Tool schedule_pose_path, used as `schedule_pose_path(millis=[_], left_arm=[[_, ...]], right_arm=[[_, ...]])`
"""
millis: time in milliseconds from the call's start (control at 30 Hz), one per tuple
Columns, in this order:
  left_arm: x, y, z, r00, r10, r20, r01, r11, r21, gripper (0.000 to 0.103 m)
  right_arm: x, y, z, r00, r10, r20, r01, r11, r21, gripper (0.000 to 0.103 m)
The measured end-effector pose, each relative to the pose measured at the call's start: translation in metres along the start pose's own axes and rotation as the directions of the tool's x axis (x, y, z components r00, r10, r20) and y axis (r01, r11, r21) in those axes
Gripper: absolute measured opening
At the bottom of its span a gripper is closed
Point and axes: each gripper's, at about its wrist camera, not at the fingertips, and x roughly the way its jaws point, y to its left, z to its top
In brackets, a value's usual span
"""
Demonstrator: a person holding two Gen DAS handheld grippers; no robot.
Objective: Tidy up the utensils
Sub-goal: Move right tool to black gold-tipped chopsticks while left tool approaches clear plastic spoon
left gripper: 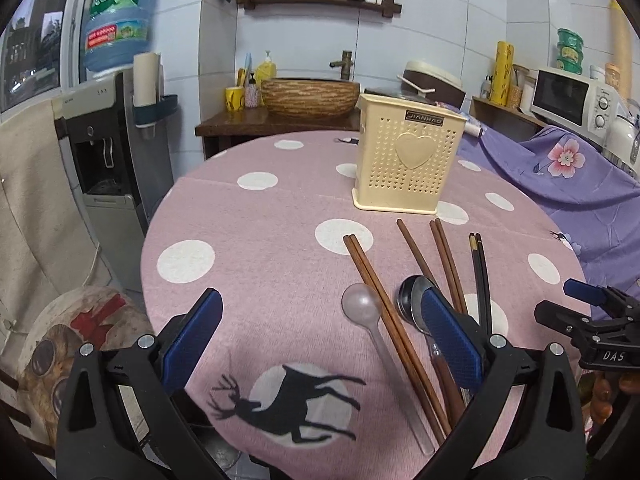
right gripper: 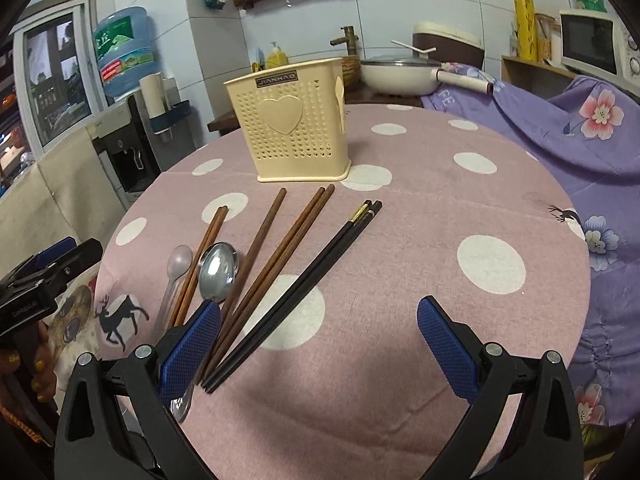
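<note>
A cream perforated utensil holder stands upright on the pink dotted round table. In front of it lie brown wooden chopsticks, a black chopstick pair, a metal spoon and a clear plastic spoon. My left gripper is open and empty above the table's near edge, left of the utensils. My right gripper is open and empty above the chopsticks' near ends; it also shows in the left wrist view.
A purple floral cloth covers furniture to the right. Behind the table stand a sink basin, a white pan, a microwave and a water dispenser. A cushioned chair is at the left.
</note>
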Motion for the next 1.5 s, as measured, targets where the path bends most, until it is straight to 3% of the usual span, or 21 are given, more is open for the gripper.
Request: schedule_pose_path(millis=[233, 500, 700, 800, 833, 1067, 1300, 1500], left_arm=[[0.024, 0.002, 0.023, 0.999, 0.011, -0.042, -0.010, 1.000, 0.010, 0.093], [0.053, 0.015, 0.022, 0.990, 0.006, -0.143, -0.011, 0.999, -0.035, 0.068], [0.064, 0.023, 0.017, 0.985, 0.009, -0.174, -0.019, 0.998, -0.056, 0.056], [0.070, 0.026, 0.015, 0.981, 0.005, -0.195, -0.017, 0.998, -0.062, 0.052], [0.072, 0.026, 0.014, 0.979, 0.004, -0.203, -0.017, 0.998, -0.062, 0.052], [0.084, 0.025, 0.015, 0.975, -0.004, -0.223, -0.011, 0.998, -0.065, 0.051], [0.087, 0.016, 0.013, 0.971, -0.011, -0.238, -0.001, 0.999, -0.049, 0.051], [0.085, 0.005, 0.006, 0.968, -0.032, -0.248, 0.021, 0.999, -0.045, 0.051]], right_arm=[[0.020, -0.010, 0.015, 0.998, -0.003, -0.063, 0.005, 0.999, 0.033, 0.081], [0.038, -0.026, 0.037, 0.995, -0.033, -0.092, 0.041, 0.996, 0.080, 0.069], [0.060, -0.036, 0.054, 0.991, -0.059, -0.120, 0.071, 0.993, 0.096, 0.058], [0.077, -0.044, 0.057, 0.985, -0.077, -0.156, 0.097, 0.988, 0.121, 0.047], [0.082, -0.047, 0.058, 0.982, -0.077, -0.170, 0.101, 0.985, 0.137, 0.042], [0.101, -0.044, 0.065, 0.973, -0.076, -0.218, 0.110, 0.983, 0.148, 0.035], [0.106, -0.045, 0.066, 0.956, -0.129, -0.265, 0.165, 0.979, 0.120, 0.015], [0.109, -0.047, 0.074, 0.959, -0.078, -0.273, 0.137, 0.969, 0.204, 0.015]])
